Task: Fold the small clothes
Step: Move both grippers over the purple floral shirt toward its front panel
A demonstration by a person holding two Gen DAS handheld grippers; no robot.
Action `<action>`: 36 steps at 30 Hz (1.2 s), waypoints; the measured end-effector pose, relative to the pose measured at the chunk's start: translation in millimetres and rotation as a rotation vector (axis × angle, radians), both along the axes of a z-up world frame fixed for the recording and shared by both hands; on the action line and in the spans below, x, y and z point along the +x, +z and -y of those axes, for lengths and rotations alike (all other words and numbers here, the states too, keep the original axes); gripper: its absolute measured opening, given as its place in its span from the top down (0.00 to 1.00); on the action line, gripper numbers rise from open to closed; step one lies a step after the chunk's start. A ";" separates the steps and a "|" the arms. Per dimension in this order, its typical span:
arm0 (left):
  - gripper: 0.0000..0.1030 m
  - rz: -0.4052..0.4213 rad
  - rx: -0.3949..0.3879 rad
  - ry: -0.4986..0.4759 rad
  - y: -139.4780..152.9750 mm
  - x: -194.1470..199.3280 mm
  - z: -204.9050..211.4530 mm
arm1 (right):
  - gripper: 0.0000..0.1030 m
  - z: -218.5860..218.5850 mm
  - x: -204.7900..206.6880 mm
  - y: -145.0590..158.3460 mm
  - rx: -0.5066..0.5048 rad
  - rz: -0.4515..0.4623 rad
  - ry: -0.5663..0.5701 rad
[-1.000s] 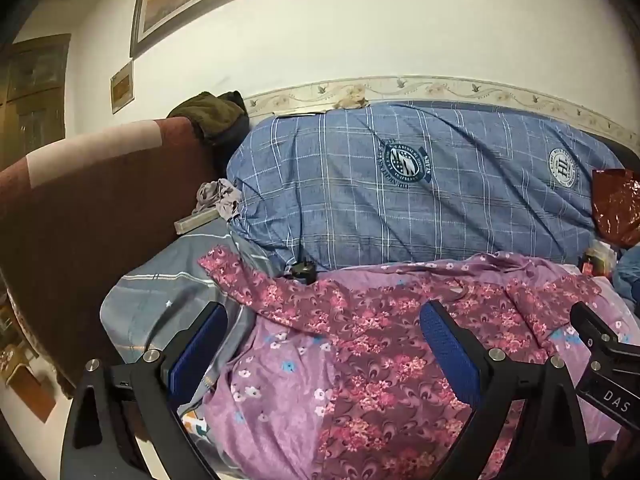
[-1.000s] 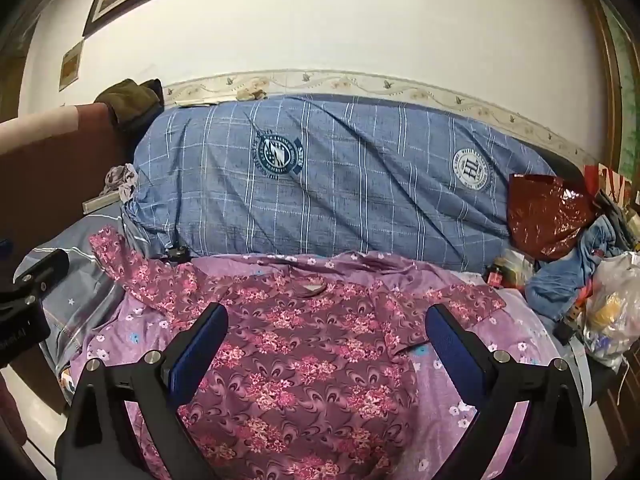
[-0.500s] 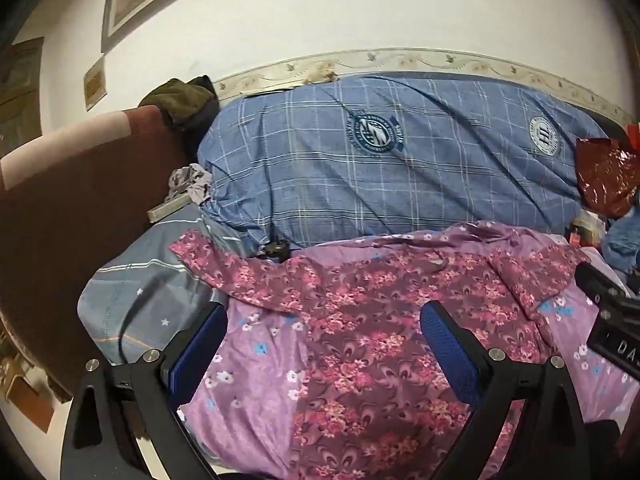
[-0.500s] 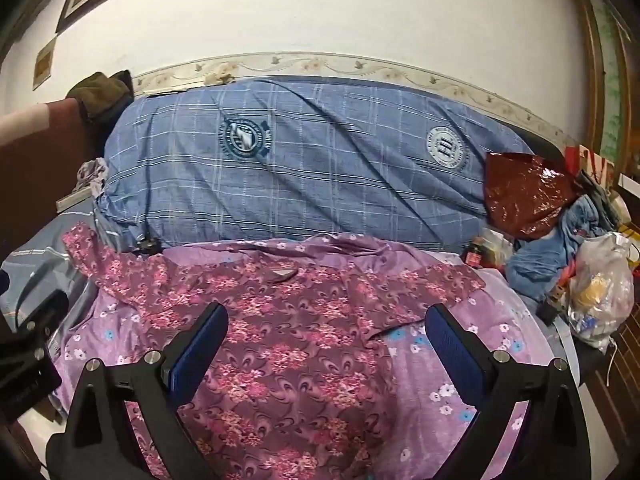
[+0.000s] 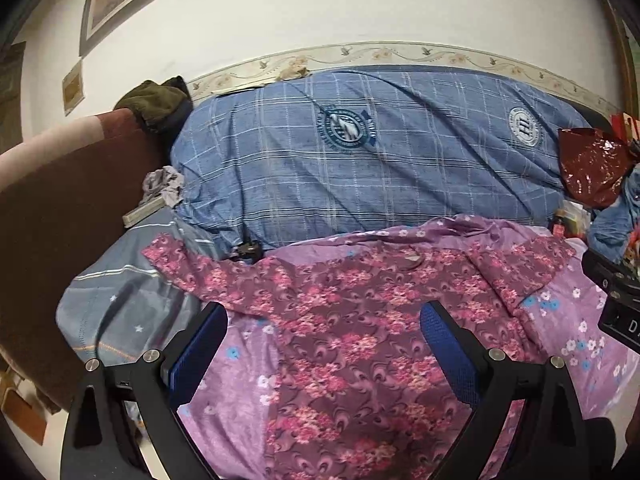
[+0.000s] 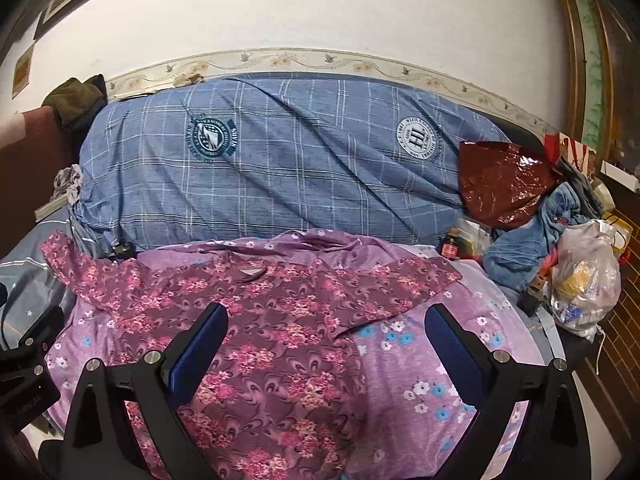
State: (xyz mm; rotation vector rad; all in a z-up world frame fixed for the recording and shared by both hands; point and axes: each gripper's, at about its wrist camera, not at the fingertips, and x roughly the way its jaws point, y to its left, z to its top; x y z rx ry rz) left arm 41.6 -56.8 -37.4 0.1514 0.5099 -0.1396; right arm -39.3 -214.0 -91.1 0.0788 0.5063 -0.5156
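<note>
The left gripper hung with its blue-padded jaws spread wide and nothing between them, above the left half of the floral shirt. The right gripper was likewise spread and empty, above the shirt's right half; its black body showed at the right edge of the left wrist view.

The shirt was dark plum with pink flower clusters and swirls. It lay flat with both sleeves stretched out sideways and the collar on the far side, a small pale tag showing at the neck.

Beneath the shirt was a lilac sheet printed with small white and blue flowers, spread on a bed. Left of the shirt lay a grey-blue striped cloth with little stars, the left sleeve reaching onto it. Beyond the shirt sat a large blue checked bundle bearing two round crests, against a white wall with a patterned border. Right of the shirt were a shiny dark red bag, blue denim and a clear plastic bag. Left of the shirt rose a brown headboard with an olive garment draped on it.
</note>
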 end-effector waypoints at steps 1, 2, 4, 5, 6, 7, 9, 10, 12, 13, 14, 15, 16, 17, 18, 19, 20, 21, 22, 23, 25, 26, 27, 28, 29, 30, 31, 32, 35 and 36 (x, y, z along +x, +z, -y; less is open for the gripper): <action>0.05 -0.002 -0.006 -0.013 0.4 2.4 3.8 | 0.04 3.6 -2.6 1.0 0.005 -0.002 -0.007; 0.05 -0.005 -0.010 -0.022 2.3 6.5 7.0 | 0.04 8.0 -7.1 2.4 0.008 -0.002 -0.015; 0.05 -0.007 -0.019 -0.048 5.2 13.5 18.3 | 0.04 16.9 -18.6 6.1 -0.004 -0.005 -0.047; 0.05 -0.009 -0.027 -0.062 7.3 17.1 22.6 | 0.04 22.8 -25.2 7.4 -0.019 -0.013 -0.073; 0.05 -0.012 -0.038 -0.076 9.6 21.4 25.9 | 0.04 27.4 -29.5 8.1 -0.026 -0.018 -0.091; 0.05 -0.011 -0.051 -0.093 11.7 23.9 30.8 | 0.04 34.6 -34.7 8.9 -0.027 -0.022 -0.113; 0.05 -0.007 -0.068 -0.121 12.4 25.3 35.8 | 0.04 51.8 -44.4 8.4 0.003 -0.022 -0.158; 0.05 -0.005 -0.065 -0.138 12.2 27.3 41.3 | 0.04 57.3 -46.6 7.3 0.016 -0.024 -0.168; 0.05 -0.008 -0.058 -0.156 11.0 32.5 46.3 | 0.04 68.2 -47.5 3.2 0.044 -0.033 -0.187; 0.05 -0.001 -0.055 -0.163 9.8 36.7 48.5 | 0.04 70.8 -45.1 1.7 0.052 -0.036 -0.190; 0.05 0.008 -0.051 -0.159 7.9 39.7 47.7 | 0.04 74.4 -42.9 -1.6 0.061 -0.040 -0.188; 0.05 0.014 -0.045 -0.152 5.2 43.4 47.9 | 0.04 78.6 -36.9 -5.5 0.077 -0.047 -0.178; 0.05 0.014 -0.038 -0.143 0.0 49.8 46.4 | 0.04 82.8 -31.3 -10.0 0.096 -0.050 -0.167; 0.05 0.011 -0.033 -0.134 -5.2 57.3 48.8 | 0.04 88.8 -26.2 -15.5 0.120 -0.048 -0.156; 0.05 0.001 -0.032 -0.113 -14.8 69.0 42.9 | 0.04 101.1 -19.3 -23.7 0.160 -0.042 -0.135; 0.05 -0.002 -0.022 -0.094 -21.2 78.2 45.0 | 0.04 109.0 -14.5 -29.4 0.186 -0.040 -0.126; 0.05 -0.008 -0.010 -0.070 -31.8 91.8 42.3 | 0.04 121.3 -9.3 -37.2 0.225 -0.036 -0.124; 0.05 -0.005 0.001 -0.056 -39.2 102.7 43.5 | 0.04 142.3 -4.2 -48.7 0.291 -0.028 -0.144; 0.05 -0.004 0.018 -0.028 -50.3 115.6 40.6 | 0.05 152.3 -2.8 -55.6 0.331 -0.021 -0.160; 0.05 -0.009 0.038 0.002 -59.6 127.2 41.1 | 0.05 167.8 -0.2 -65.2 0.395 -0.006 -0.183; 0.06 -0.067 0.055 0.057 -79.0 150.5 37.5 | 0.07 194.0 7.4 -83.3 0.501 0.029 -0.238; 0.07 -0.097 0.045 0.077 -85.6 159.0 34.0 | 0.07 200.3 13.6 -89.5 0.520 0.038 -0.251; 0.07 -0.120 0.035 0.096 -89.7 163.7 29.6 | 0.07 203.4 19.9 -93.8 0.525 0.044 -0.253; 0.07 -0.133 0.037 0.117 -92.4 166.8 22.7 | 0.07 204.1 30.0 -98.2 0.520 0.048 -0.251; 0.07 -0.137 0.050 0.142 -91.2 167.5 16.0 | 0.07 202.1 43.0 -102.3 0.503 0.043 -0.249; 0.07 -0.136 0.063 0.166 -89.1 165.7 10.9 | 0.07 197.2 58.9 -107.3 0.484 0.029 -0.240; 0.07 -0.135 0.072 0.193 -86.1 162.0 3.9 | 0.07 192.1 73.5 -111.1 0.474 0.016 -0.224; 0.07 -0.133 0.075 0.218 -82.4 158.1 -3.1 | 0.07 184.5 88.1 -115.1 0.471 0.006 -0.197; 0.07 -0.108 0.090 0.289 -68.9 141.6 -20.7 | 0.11 145.3 124.0 -123.1 0.482 -0.012 -0.079; 0.07 -0.097 0.104 0.309 -63.7 136.7 -24.9 | 0.11 131.9 128.8 -123.5 0.486 -0.009 -0.041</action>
